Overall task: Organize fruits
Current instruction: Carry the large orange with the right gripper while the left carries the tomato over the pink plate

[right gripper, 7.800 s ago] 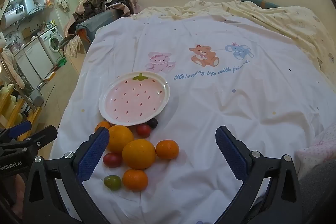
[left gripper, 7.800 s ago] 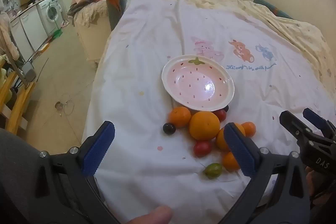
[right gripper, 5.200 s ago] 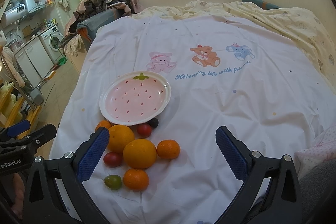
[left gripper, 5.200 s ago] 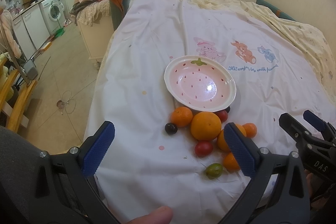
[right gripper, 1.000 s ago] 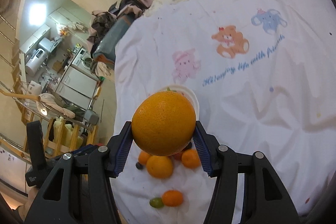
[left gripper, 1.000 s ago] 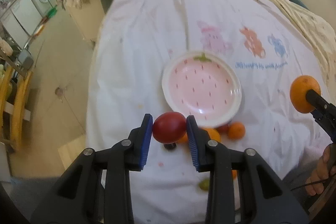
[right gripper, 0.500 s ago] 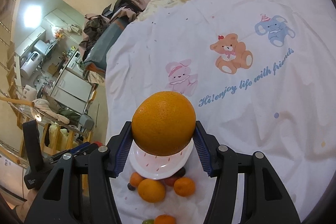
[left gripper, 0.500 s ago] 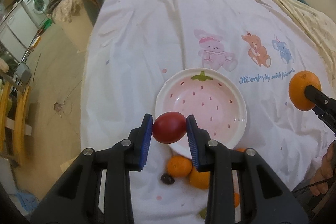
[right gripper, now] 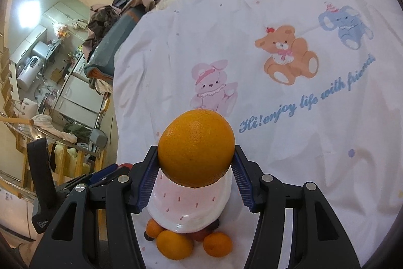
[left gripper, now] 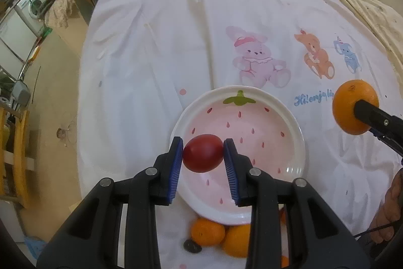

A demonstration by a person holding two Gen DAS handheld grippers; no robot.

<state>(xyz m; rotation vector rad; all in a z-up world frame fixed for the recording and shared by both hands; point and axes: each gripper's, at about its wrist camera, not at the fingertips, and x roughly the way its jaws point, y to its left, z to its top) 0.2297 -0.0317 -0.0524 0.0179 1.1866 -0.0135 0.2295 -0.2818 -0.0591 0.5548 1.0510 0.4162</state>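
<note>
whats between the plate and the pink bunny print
Nothing: in the left wrist view only bare white sheet separates the plate from the pink bunny print.

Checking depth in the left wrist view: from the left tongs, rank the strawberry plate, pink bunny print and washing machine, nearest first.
1. Strawberry plate, directly beneath the left tongs.
2. Pink bunny print, beyond the plate on the white sheet.
3. Washing machine, far left, off the bed.

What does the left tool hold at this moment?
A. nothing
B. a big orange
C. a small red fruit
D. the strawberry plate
C: in the left wrist view the left tool has its blue pads pressed on both sides of a small red fruit, above the strawberry plate; the big orange is in the right tool.
</note>
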